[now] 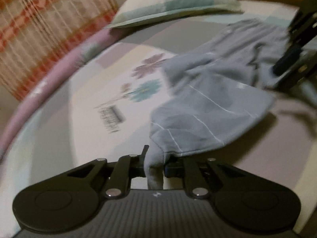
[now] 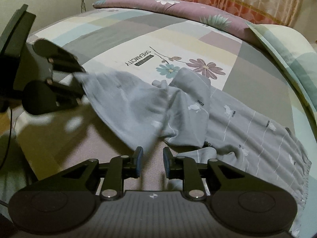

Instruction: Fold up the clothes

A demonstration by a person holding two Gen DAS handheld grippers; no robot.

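Note:
A grey garment [image 1: 208,103] with thin white lines and small white prints lies crumpled on the bed. In the left wrist view my left gripper [image 1: 155,158] is shut on one corner of it, and the cloth bunches between the pads and hangs below them. The right wrist view shows the same grip from the side, with the left gripper [image 2: 81,83] lifting that corner so the garment [image 2: 237,123] stretches up from the sheet. My right gripper [image 2: 151,158] stands open just below the garment's raised lower edge, with only the sheet visible between its fingers. The right gripper [image 1: 287,63] also shows at the far right.
The bed has a patchwork sheet [image 2: 138,39] printed with flowers. A checked pillow [image 1: 178,2] lies at the head, and a purple quilt [image 2: 178,8] runs along the far side by a striped curtain [image 1: 39,29]. The bed's edge [image 2: 25,119] drops off at the left.

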